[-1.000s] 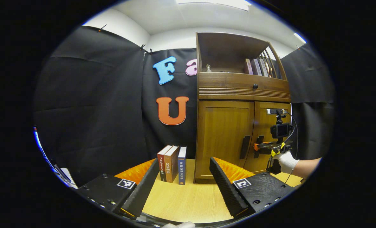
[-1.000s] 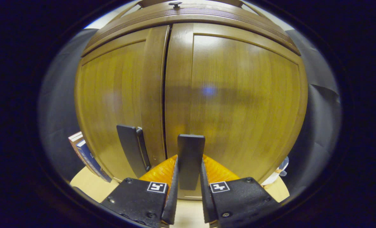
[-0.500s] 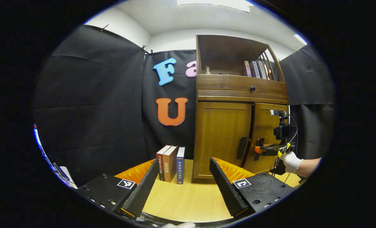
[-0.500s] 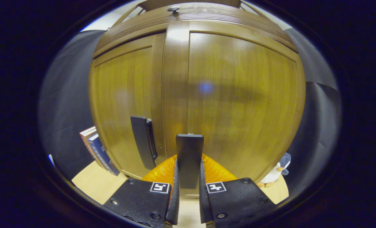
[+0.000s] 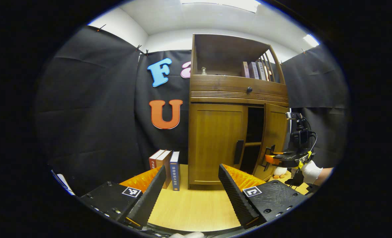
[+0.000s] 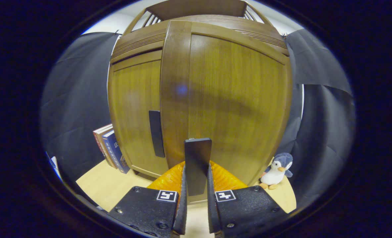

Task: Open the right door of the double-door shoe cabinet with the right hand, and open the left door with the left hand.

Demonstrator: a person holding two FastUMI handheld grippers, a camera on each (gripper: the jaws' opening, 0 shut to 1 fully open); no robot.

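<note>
Black cloth (image 5: 93, 99) hangs as the booth's wall under a white ceiling (image 5: 189, 16) with a lit panel (image 5: 222, 2), while a pale wooden table top (image 5: 192, 208) carries upright books (image 5: 164, 168) and a small plush penguin (image 6: 277, 170) near its far edge.

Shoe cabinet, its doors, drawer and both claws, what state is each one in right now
Right door: partly open, swung outward.
Left door: closed.
Right door handle: clamped between the right claw's fingers.
Left door handle: untouched.
Drawer: closed.
Right claw: shut on the handle.
Left claw: open, holding nothing, short of the cabinet.
</note>
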